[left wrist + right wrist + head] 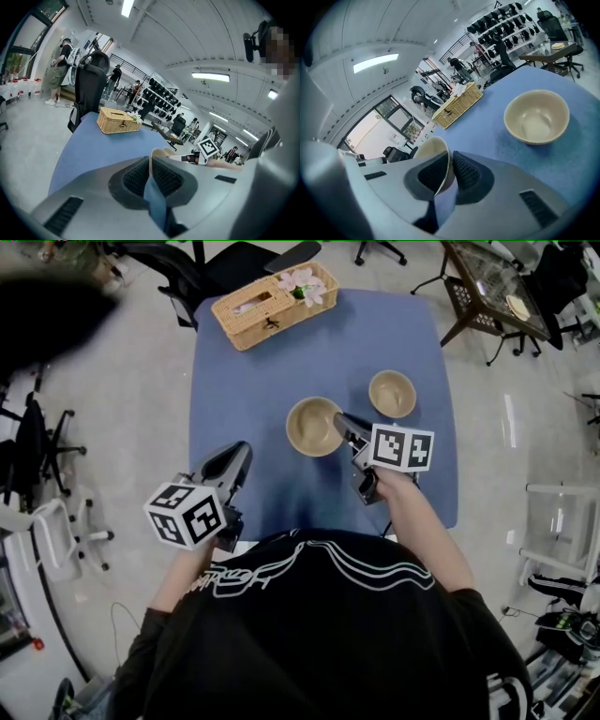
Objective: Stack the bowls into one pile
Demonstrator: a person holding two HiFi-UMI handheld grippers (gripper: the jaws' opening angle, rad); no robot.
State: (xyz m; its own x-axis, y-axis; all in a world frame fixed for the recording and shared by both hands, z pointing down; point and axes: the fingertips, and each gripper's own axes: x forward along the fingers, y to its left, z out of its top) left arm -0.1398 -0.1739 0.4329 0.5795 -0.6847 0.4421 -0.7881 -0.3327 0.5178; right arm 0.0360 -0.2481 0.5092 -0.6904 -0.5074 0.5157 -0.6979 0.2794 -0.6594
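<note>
Two beige bowls are over the blue table [253, 362]. The larger bowl [309, 427] is near the middle, and my right gripper [340, 418] is shut on its near rim. In the right gripper view that bowl's thin wall [429, 150] sits pinched between the pads [464, 171] and looks tilted. The smaller bowl [392, 393] stands free to the right and farther back, also seen as the upright bowl [536, 116]. My left gripper [244, 448] hovers at the table's near left, shut with nothing in it. Its jaws meet in the left gripper view [151, 161].
A wicker basket [274, 304] with a flower on it stands at the table's far edge. Office chairs and a dark side table [487, 287] surround the blue table. People stand in the background of the gripper views.
</note>
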